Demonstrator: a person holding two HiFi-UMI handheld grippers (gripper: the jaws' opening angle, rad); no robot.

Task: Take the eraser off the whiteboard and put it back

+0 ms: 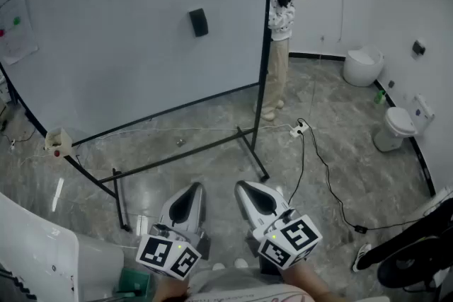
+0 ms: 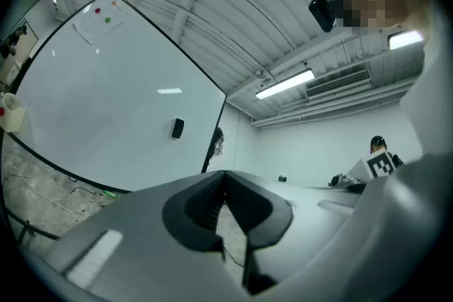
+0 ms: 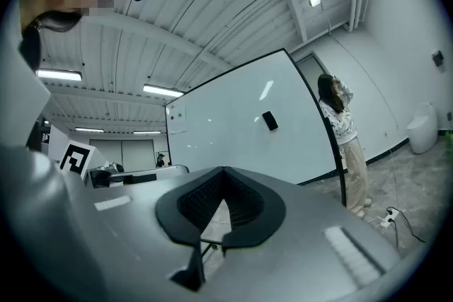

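Plainly, the eraser (image 1: 199, 22) sits on the whiteboard (image 1: 120, 60) — well beyond both hand-held grippers (image 1: 196, 187) (image 1: 240, 186).

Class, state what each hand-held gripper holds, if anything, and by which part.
Nothing. The left hand-held gripper and right hand-held gripper are shut, empty; the eraser sits on the whiteboard.

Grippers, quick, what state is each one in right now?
Left gripper: closed, holding nothing.
Right gripper: closed, holding nothing.

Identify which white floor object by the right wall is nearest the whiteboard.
The round white object, farther along the wall; the other white object sits nearer us.
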